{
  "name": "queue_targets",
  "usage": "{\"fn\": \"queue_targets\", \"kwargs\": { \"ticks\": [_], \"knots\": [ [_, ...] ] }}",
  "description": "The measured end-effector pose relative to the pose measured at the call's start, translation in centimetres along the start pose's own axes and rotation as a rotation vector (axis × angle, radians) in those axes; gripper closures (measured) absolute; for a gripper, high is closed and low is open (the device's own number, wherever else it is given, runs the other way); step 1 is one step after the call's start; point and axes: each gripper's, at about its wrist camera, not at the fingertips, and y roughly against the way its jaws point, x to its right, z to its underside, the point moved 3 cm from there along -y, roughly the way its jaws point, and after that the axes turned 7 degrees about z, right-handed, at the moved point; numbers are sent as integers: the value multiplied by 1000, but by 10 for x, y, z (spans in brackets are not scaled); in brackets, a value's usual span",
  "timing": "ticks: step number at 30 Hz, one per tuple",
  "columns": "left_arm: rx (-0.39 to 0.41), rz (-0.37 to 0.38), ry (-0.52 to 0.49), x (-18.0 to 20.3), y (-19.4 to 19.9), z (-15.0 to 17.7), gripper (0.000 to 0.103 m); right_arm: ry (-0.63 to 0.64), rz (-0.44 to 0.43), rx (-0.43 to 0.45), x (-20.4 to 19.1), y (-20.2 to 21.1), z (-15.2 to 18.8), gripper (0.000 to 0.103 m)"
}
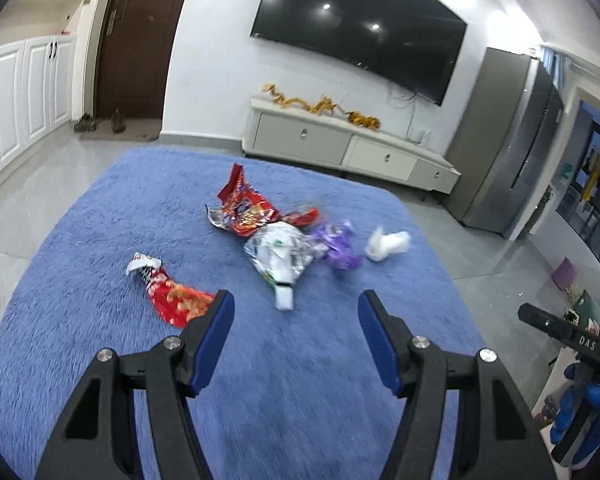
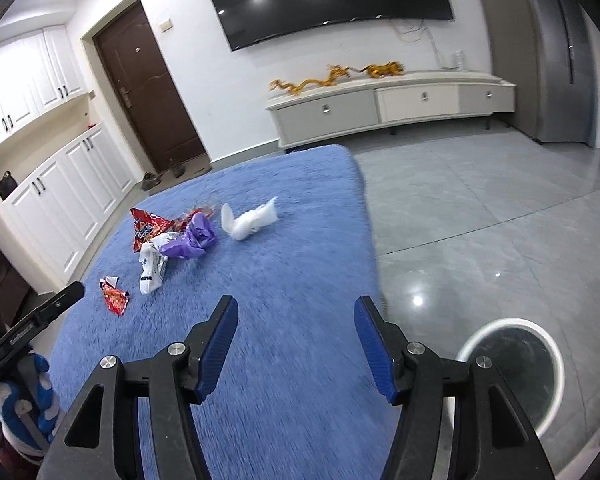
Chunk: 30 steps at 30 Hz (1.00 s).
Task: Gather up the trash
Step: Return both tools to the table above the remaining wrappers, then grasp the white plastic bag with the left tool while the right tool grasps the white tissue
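Observation:
Several pieces of trash lie on a blue rug (image 1: 100, 240). A small red wrapper (image 1: 172, 292) is nearest my left gripper (image 1: 296, 304), just beyond its left finger. Farther off lie a large red wrapper (image 1: 248, 208), a silver-white wrapper (image 1: 280, 256), a purple wrapper (image 1: 340, 246) and a white crumpled tissue (image 1: 388, 243). The right wrist view shows the same pile: the purple wrapper (image 2: 188, 238), the tissue (image 2: 252, 220), the small red wrapper (image 2: 114, 294). My right gripper (image 2: 296, 308) is open above the rug (image 2: 300, 220). A white round bin (image 2: 512, 364) stands on the floor at its right. Both grippers are empty.
A white TV cabinet (image 1: 340, 144) with a golden ornament stands against the far wall under a TV (image 1: 360, 28). A grey fridge (image 1: 508, 140) is at the right. White cupboards (image 2: 60, 184) and a brown door (image 2: 148, 92) are at the left. Grey tile floor (image 2: 480, 208) surrounds the rug.

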Motion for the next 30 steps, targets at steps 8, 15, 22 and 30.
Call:
{"fn": "queue_targets", "kwargs": {
  "ticks": [8,15,22,30],
  "knots": [
    [-69,-34,69,-34,-77,-29,41,30,-82,-63,-24,-85,-33,44],
    [-126,-15,96,-41,-125,-35,41,8,-137,-74,-35,-138,-60,44],
    [-163,48,131,-39,-149,-34,41,-66,-193,-98,-37,-174,-71,44],
    [-140,52,124,-35,-136,-28,54,-72,-209,-92,-36,-177,-74,82]
  ]
}}
